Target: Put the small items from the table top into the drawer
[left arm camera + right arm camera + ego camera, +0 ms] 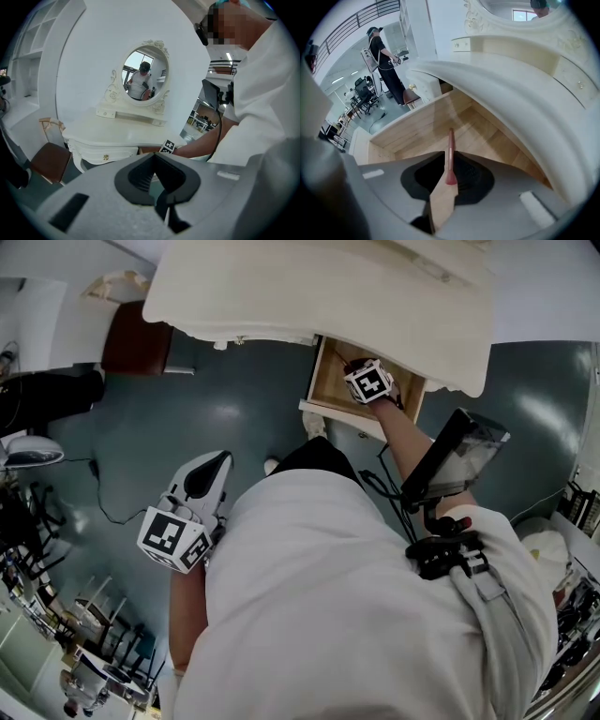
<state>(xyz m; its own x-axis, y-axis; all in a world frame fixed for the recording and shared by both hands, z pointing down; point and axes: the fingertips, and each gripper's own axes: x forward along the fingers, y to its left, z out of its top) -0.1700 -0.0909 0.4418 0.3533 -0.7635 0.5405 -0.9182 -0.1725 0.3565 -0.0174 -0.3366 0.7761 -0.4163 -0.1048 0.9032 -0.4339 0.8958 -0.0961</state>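
One slim pink stick along right gripper jaws, tip toward drawer

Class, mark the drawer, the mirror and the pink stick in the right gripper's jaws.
Drawer point(412, 133): right gripper view, on its wooden bottom.
Mirror point(144, 72): left gripper view, centre of the glass.
Pink stick point(450, 154): right gripper view, middle of its shaft.

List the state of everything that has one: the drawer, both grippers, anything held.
Pale wooden drawer: pulled open.
Right gripper: shut, reaching into the drawer.
Slender pink stick: pinched between the right gripper's jaws.
Left gripper: shut, empty, held at the person's side.
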